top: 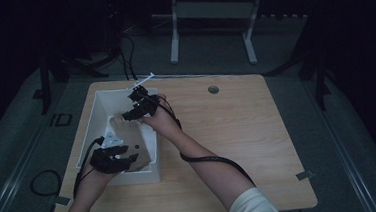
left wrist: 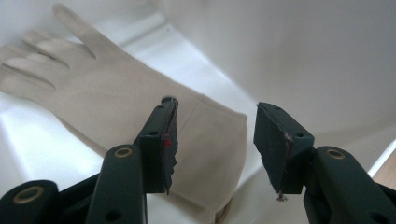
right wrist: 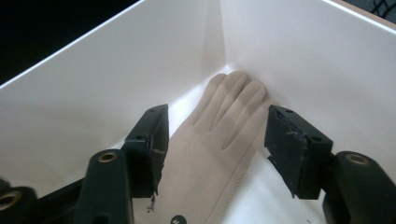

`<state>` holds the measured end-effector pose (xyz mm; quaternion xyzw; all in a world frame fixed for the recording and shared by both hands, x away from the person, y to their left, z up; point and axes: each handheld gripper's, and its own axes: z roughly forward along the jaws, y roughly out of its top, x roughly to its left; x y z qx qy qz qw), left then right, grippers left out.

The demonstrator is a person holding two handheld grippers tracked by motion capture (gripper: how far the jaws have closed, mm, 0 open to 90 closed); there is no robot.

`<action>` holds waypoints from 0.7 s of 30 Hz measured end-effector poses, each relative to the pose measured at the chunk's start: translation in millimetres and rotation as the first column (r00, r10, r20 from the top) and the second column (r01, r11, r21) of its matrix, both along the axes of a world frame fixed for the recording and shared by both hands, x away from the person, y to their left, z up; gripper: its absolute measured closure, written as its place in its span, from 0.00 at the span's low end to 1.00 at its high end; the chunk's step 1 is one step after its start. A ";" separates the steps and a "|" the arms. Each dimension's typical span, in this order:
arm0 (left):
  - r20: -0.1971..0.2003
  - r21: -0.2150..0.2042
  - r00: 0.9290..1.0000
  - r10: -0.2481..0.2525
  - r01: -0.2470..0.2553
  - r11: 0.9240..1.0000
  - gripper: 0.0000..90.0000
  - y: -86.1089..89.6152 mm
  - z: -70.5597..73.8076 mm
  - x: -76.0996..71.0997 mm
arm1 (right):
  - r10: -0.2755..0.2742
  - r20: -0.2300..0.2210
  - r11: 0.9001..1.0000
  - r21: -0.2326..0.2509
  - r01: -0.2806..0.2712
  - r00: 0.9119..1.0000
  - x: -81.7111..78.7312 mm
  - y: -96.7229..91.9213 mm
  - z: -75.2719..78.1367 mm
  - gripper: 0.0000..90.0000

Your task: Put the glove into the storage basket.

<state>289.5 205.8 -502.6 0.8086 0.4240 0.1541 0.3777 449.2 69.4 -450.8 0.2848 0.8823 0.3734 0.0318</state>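
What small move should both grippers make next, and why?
Probably lift both grippers straight up out of the white bin. The beige glove lies flat on its floor, and the left gripper and right gripper stand open above it, gripping nothing.

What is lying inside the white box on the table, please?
A beige glove lies flat on the floor of the white box, fingers toward a corner. Whatever is beneath it is covered, and the grippers hide part of the floor.
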 end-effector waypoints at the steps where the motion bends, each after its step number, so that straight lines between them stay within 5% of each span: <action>1: 0.009 -0.015 1.000 0.007 -0.007 1.000 0.42 0.2 1.2 -0.5 | 0.006 -0.002 1.000 0.005 -0.006 1.000 -0.7 -0.5 0.6 0.41; 5: 0.015 -0.056 0.999 0.049 -0.048 0.997 0.19 -0.8 5.1 -0.9 | 0.030 -0.012 0.998 0.054 -0.029 0.999 -3.3 -6.6 6.1 0.29; 9: 0.020 -0.121 0.999 0.046 -0.043 0.992 0.07 -1.6 10.2 -1.4 | 0.071 -0.003 0.994 0.084 -0.071 0.997 -7.6 -16.4 16.9 0.23; 21: 0.103 -0.191 0.993 0.064 -0.043 0.981 0.07 -12.4 45.3 -6.6 | 0.084 0.051 0.988 0.128 -0.090 0.995 -21.0 -61.8 41.0 0.20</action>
